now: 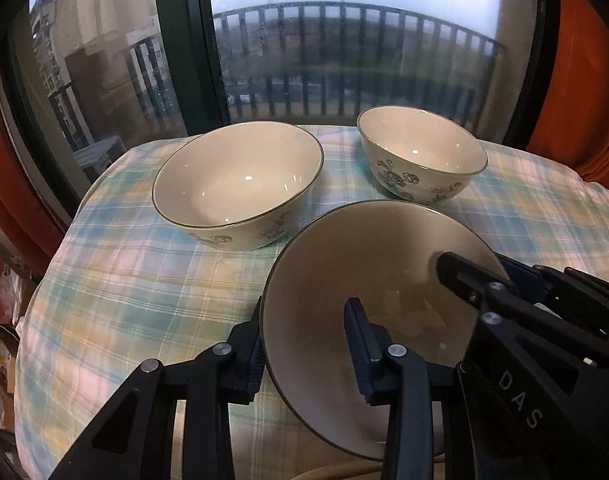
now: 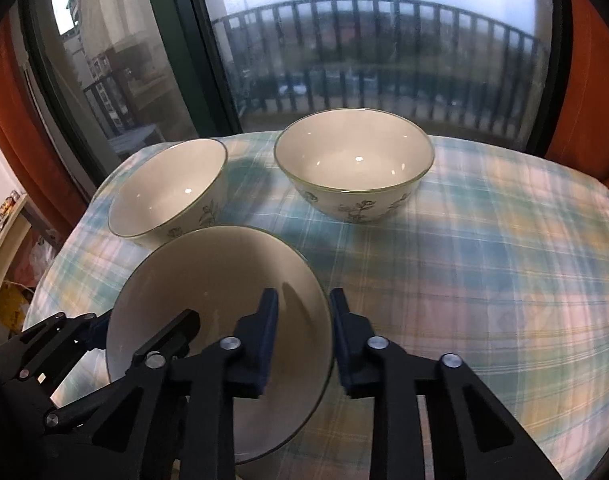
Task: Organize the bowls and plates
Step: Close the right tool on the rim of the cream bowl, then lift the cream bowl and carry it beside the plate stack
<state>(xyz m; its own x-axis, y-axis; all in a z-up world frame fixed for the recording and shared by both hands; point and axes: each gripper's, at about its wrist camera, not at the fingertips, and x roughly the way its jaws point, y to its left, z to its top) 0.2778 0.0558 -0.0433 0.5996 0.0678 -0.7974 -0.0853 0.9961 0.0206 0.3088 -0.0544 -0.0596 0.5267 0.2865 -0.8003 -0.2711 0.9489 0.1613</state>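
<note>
**Both grippers straddling the rim of the nearest bowl**

Three white bowls with grey rims are sitting on a pale plaid cloth (image 1: 116, 264) by a window (image 1: 344, 60). The nearest bowl (image 1: 368, 264) is lying closest to the cameras, with the large bowl (image 1: 240, 184) behind it to the left and the small bowl (image 1: 420, 156) standing apart to the right, both showing grey flower prints on their sides.

The left gripper (image 1: 304, 344) is reaching over the near bowl's left rim, one finger outside the wall and the other inside; the jaws are standing narrowly apart around the rim, though whether the pads are actually pressing on the china is hard to tell. The right gripper (image 2: 302, 340) is doing the same on the opposite rim, one blue pad inside the bowl and one outside, with a slim gap visible beside the wall. In the right wrist view the near bowl (image 2: 224, 280) is appearing tilted, its opening facing the camera.
</note>
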